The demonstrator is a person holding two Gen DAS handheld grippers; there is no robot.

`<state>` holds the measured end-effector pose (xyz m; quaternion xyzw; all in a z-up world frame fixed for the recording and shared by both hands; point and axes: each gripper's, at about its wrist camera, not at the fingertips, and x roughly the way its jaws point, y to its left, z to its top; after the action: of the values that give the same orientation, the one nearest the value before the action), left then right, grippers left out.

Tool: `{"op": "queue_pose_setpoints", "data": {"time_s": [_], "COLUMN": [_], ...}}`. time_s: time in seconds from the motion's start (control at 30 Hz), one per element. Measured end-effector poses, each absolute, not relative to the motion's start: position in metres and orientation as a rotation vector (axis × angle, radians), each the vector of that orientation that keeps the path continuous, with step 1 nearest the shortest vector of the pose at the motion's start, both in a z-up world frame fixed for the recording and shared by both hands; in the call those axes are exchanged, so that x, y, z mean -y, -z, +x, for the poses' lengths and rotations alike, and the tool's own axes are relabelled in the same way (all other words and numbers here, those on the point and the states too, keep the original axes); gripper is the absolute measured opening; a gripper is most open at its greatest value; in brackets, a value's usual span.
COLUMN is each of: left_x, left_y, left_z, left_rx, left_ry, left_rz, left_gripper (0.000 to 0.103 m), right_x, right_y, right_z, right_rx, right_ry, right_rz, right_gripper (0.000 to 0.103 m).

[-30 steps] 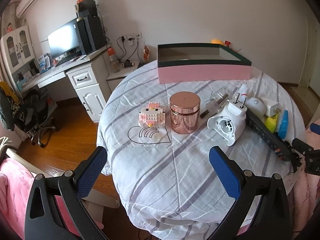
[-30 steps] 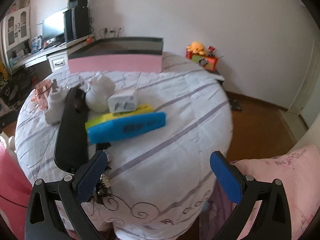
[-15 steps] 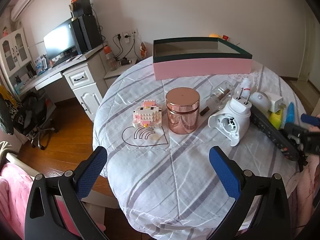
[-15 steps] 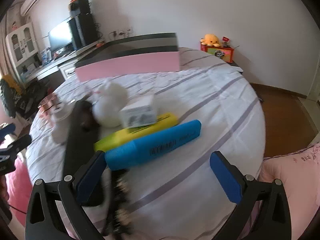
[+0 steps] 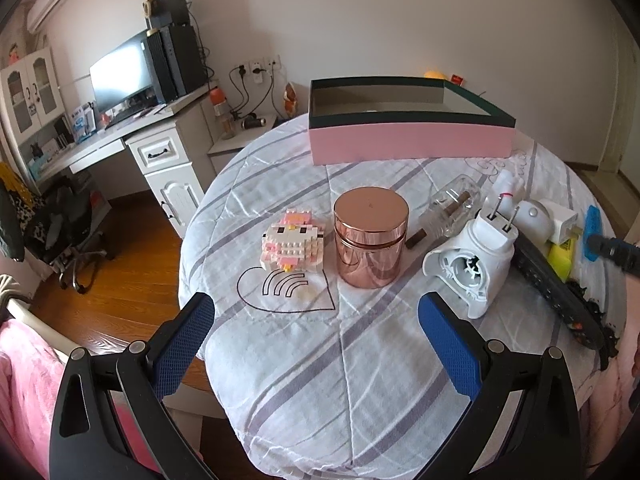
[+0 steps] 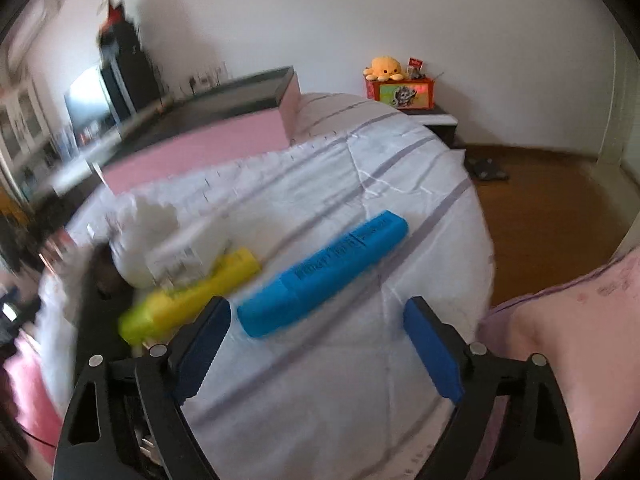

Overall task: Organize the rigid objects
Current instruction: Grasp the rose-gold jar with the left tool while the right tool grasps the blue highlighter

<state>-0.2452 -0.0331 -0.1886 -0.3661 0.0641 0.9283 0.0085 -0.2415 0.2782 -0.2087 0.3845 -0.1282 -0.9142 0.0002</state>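
Right wrist view: the blue marker (image 6: 324,276) lies slantwise on the quilted tabletop (image 6: 360,380), its near end just ahead of my right tool (image 6: 316,344), a little toward the left finger. A second ago that marker sat further up and off to the left, level with the yellow one; now I have swung in and rolled the wrist so it lines up closer to the gap. The jaws, which stood at their widest, are closing, but the marker is not yet between them and nothing is clamped. I judge this to be the start of a pick, with the pink box (image 5: 410,146) at the far side of the tabletop as the likely destination.

The yellow marker (image 6: 192,300) lies just beside the blue one, touching the white charger (image 6: 188,254). The view is blurred, so finer detail on that side escapes me.

From the left wrist view, my left tool (image 5: 316,340) hovers apart and empty, hardly shifted from a second ago.

Counting there: one pink box, open and apparently empty; one copper jar (image 5: 371,236); one brick figure (image 5: 292,246); one clear bottle (image 5: 452,210); one white plug device (image 5: 472,262); one black remote (image 5: 556,288); two markers.
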Motion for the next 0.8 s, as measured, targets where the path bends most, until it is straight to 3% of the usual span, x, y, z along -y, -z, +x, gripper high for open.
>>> {"op": "queue_pose_setpoints", "data": {"time_s": [0.07, 0.23, 0.33, 0.43, 0.8], "left_x": [0.033, 0.031, 0.034, 0.036, 0.038], "left_y": [0.190, 0.194, 0.194, 0.195, 0.196], "left_z": [-0.247, -0.251, -0.253, -0.256, -0.264], "left_rx": [-0.202, -0.234, -0.224, -0.222, -0.123], "left_ry": [-2.898, -2.889, -2.889, -2.890, -2.916], "left_rz": [-1.153, -1.171, -1.180, -1.188, -1.179], "left_gripper": [0.103, 0.103, 0.103, 0.103, 0.103], "right_x": [-0.282, -0.272, -0.271, -0.266, -0.252], "right_y": [0.208, 0.211, 0.210, 0.209, 0.209], "right_z": [-0.248, -0.268, -0.282, -0.293, -0.276], "right_rx": [0.443, 0.304, 0.233, 0.143, -0.018], "right_ry": [2.865, 2.888, 2.849, 2.815, 2.853], "right_rz": [1.201, 1.202, 1.193, 1.191, 1.276], "right_gripper": [0.092, 0.086, 0.040, 0.033, 0.039]}}
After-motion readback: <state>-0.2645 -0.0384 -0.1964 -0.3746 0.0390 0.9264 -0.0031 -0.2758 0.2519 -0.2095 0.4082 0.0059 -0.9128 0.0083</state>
